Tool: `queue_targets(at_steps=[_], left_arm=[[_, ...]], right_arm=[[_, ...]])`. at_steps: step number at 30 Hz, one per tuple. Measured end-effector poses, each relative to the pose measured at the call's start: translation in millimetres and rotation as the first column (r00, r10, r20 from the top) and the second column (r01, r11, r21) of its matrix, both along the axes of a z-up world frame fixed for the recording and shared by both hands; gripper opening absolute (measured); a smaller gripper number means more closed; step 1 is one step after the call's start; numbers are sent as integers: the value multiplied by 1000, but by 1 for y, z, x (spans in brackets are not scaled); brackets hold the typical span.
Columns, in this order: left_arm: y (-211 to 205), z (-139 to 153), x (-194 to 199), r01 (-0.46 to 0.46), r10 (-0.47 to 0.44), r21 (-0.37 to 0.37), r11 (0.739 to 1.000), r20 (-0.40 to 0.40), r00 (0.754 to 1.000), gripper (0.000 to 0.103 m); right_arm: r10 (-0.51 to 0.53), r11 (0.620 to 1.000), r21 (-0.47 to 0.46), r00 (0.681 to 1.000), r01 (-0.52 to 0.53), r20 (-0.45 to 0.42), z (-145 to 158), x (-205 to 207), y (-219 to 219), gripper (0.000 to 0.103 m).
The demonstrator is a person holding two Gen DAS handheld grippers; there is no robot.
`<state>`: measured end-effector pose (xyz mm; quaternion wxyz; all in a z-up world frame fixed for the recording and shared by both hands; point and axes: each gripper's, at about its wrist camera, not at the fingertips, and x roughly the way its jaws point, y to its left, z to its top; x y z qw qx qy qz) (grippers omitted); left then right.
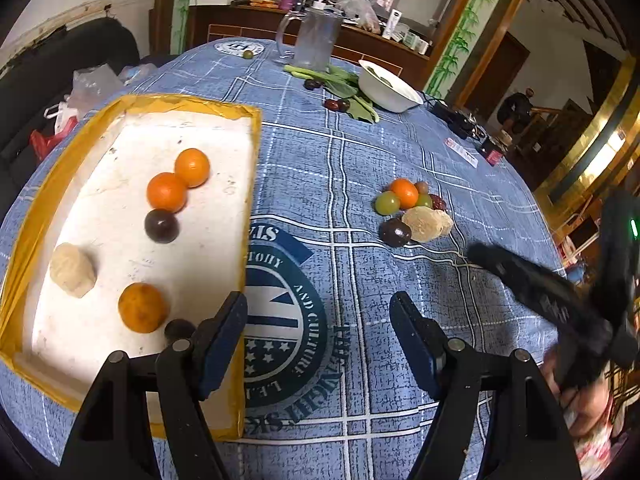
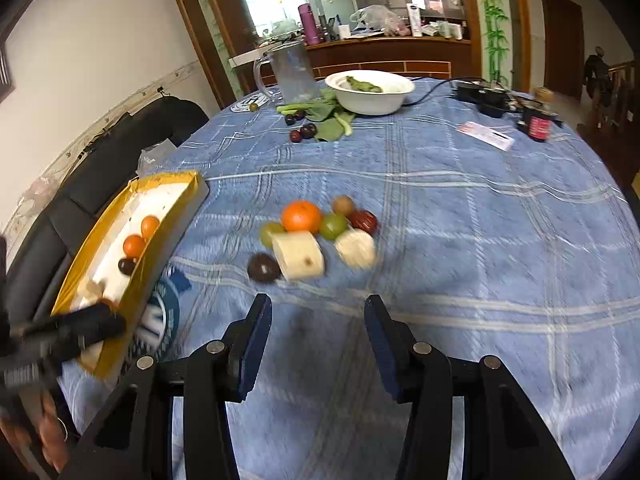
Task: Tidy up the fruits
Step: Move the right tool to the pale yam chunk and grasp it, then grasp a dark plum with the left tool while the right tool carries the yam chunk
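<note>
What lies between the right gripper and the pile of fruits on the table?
Only bare blue tablecloth lies between the right gripper and the pile of fruits; the right wrist view shows this.

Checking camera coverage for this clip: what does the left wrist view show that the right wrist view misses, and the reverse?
Only the left wrist view shows the tray's whole floor: two oranges, a duller orange fruit, dark fruit and a pale lump, plus the right tool entering from the right.

Only the right wrist view shows the hole in the pale cut chunk and the greens inside the white bowl.

Both show the fruit pile on the blue cloth, its orange and green grapes, the clear jug, and open, empty tools.
</note>
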<state>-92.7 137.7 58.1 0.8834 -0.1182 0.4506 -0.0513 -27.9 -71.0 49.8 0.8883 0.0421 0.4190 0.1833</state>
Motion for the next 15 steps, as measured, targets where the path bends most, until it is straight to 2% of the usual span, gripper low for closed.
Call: queue_targets(at_steps=[1, 2, 3, 5, 10, 12, 15], left_arm=[[-2, 0, 1, 9, -9, 15, 1000, 10, 1000, 71], [-3, 1, 0, 14, -15, 24, 1000, 21, 1000, 66], [-4, 2, 1, 20, -21, 36, 999, 30, 999, 60], [-6, 2, 3, 31, -33, 57, 998, 37, 999, 54], [-9, -1, 12, 59, -62, 73, 996, 32, 998, 54], [-12, -4, 17, 70, -72, 74, 995, 26, 997, 54], [-19, -9, 26, 86, -87, 77, 993, 15, 996, 54]], right_arm=[[7, 1000, 9, 1000, -7, -7, -1, 6, 5, 50], [15, 1000, 11, 1000, -15, -11, -2, 12, 10, 49], [18, 1000, -3, 1000, -18, -7, -4, 18, 16, 49], [16, 999, -44, 1000, -16, 7, -7, 27, 25, 49], [35, 995, -92, 999, -35, 0, -21, 38, 40, 46], [36, 993, -111, 999, -35, 12, -26, 38, 43, 36], [39, 996, -84, 999, -37, 22, -27, 37, 38, 34]])
